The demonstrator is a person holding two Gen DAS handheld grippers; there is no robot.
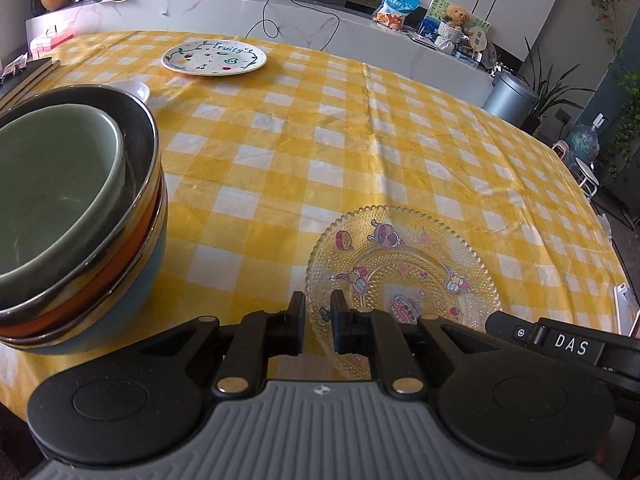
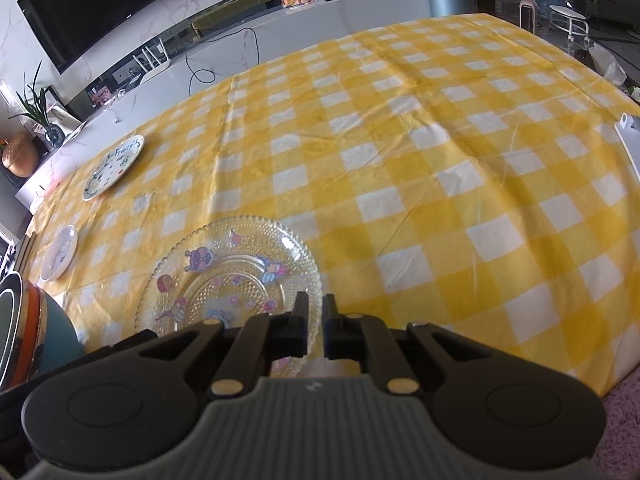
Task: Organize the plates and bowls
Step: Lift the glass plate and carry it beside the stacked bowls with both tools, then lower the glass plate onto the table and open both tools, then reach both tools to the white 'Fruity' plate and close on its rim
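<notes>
I see the counter (image 1: 400, 128) under a yellow-and-white checked cloth filling both views. At its left side stands the bowl stack (image 1: 80, 216): a grey-green bowl nested in a dark, metal-rimmed one, over an orange one and a pale blue one at the bottom. In the right wrist view only the stack's edge shows at the lower left.

At the near edge of the counter is the glass plate (image 1: 404, 268), clear, beaded, with cartoon stickers. My left tool (image 1: 319, 312) is at its left rim, with the jaws narrow and the rim running between them; I read this as a pinch on the rim. My right tool (image 2: 315, 312) is at the plate's right rim, jaws almost together with the glass edge in the slit between them, so it grips the plate too. I cannot tell whether the plate rests on the cloth or is raised off it.

Far across the counter, well apart from the glass plate, lies the fruit plate (image 1: 214, 57), white with painted fruit and the word "Fruity". Nearer, just behind the bowl stack, sits a small white dish (image 2: 60, 258), mostly hidden in the left wrist view.
</notes>
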